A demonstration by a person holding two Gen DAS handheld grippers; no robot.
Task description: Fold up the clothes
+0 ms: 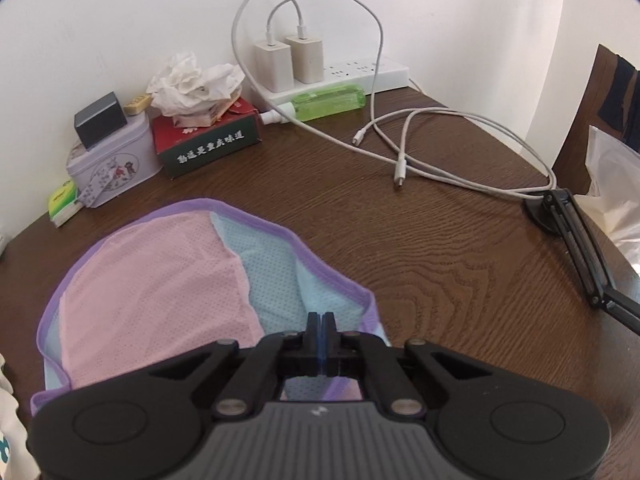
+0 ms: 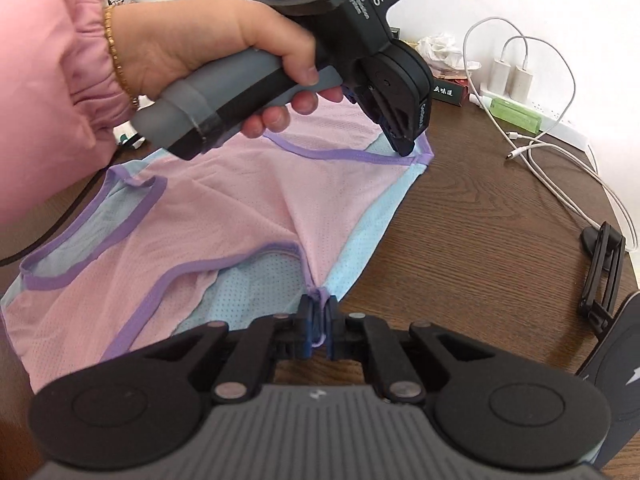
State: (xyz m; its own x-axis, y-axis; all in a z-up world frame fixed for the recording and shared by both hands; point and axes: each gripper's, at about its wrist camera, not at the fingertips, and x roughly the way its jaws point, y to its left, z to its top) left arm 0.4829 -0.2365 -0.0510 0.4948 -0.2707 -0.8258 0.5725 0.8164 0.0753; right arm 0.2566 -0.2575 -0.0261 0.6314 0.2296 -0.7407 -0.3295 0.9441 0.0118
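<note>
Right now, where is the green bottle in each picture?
Left wrist view: the green bottle lies on its side at top centre, in front of the white power strip.
Right wrist view: the green bottle is at the right, small, near the table's far edge.
Shared landmark: the two white chargers plugged in just behind it.

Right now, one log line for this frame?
task: fold clothes | left gripper: shut on garment | right gripper: shut on garment | garment partly on table
</note>
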